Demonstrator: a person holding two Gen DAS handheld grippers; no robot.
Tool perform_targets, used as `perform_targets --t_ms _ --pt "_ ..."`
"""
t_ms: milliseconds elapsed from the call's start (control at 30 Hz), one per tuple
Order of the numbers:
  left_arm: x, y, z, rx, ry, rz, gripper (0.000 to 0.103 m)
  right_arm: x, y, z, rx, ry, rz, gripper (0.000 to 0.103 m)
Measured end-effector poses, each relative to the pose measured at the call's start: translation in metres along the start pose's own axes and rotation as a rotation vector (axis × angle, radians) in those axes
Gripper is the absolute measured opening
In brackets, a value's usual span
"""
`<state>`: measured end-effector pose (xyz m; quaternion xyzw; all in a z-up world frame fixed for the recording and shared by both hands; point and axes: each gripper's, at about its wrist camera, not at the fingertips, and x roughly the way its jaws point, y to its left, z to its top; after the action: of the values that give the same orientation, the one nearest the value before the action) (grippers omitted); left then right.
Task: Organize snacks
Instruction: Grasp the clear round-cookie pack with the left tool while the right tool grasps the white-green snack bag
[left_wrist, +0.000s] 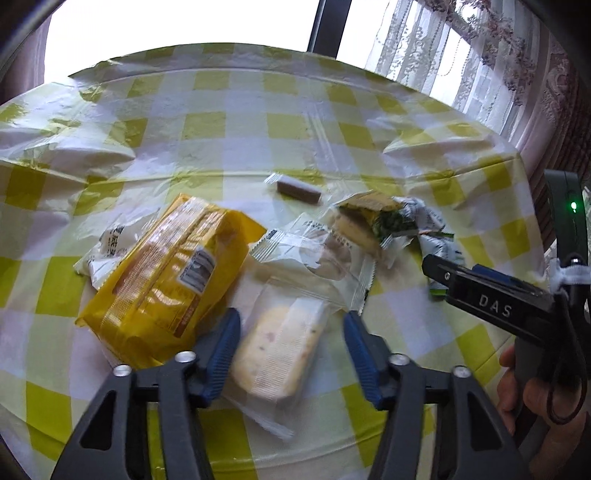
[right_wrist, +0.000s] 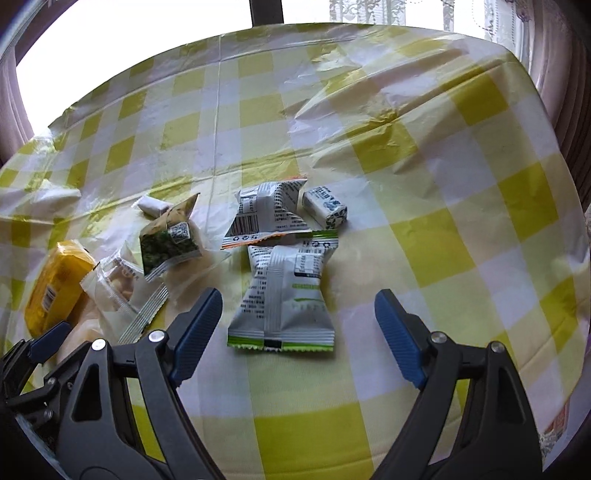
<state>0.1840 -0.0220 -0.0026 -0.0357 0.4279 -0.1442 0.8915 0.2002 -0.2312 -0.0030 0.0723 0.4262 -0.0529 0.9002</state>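
Observation:
My left gripper (left_wrist: 291, 350) is open, its blue pads on either side of a clear-wrapped pale cake (left_wrist: 277, 354) without closing on it. A big yellow biscuit pack (left_wrist: 166, 273) lies to its left, also seen in the right wrist view (right_wrist: 55, 284). A small brown bar (left_wrist: 299, 189) and a green-and-yellow packet (left_wrist: 373, 218) lie farther back. My right gripper (right_wrist: 299, 325) is open and empty over a white packet with green trim (right_wrist: 284, 299). Behind it lie a white packet with orange trim (right_wrist: 266, 214) and a small blue-patterned candy (right_wrist: 325, 208).
The table wears a wrinkled yellow-and-white checked cloth (right_wrist: 424, 184). The right gripper (left_wrist: 491, 299) and the hand holding it show at the right of the left wrist view. A window and lace curtain (left_wrist: 461, 55) stand behind the table.

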Motion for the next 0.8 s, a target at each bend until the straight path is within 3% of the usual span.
perform_targets --t_ms 133,200,233,633,800 --pt "-0.002 0.0 -0.003 -0.003 0.011 0.001 0.042 0.008 0.003 0.003 -0.02 0.019 -0.011 0.078" --pt "-0.003 -0.002 -0.005 0.001 0.013 0.001 0.04 0.008 0.005 0.004 -0.034 0.013 -0.03 0.058" --pt "-0.004 -0.003 -0.006 0.003 0.014 0.001 0.039 0.006 0.006 0.003 -0.044 0.008 -0.039 0.056" --pt "-0.016 -0.018 -0.02 -0.016 0.03 -0.003 0.037 -0.011 0.006 -0.014 -0.062 0.007 0.011 0.05" --pt "-0.031 -0.028 -0.026 -0.008 0.003 0.04 0.037 -0.03 0.004 -0.025 -0.074 -0.01 0.004 0.05"
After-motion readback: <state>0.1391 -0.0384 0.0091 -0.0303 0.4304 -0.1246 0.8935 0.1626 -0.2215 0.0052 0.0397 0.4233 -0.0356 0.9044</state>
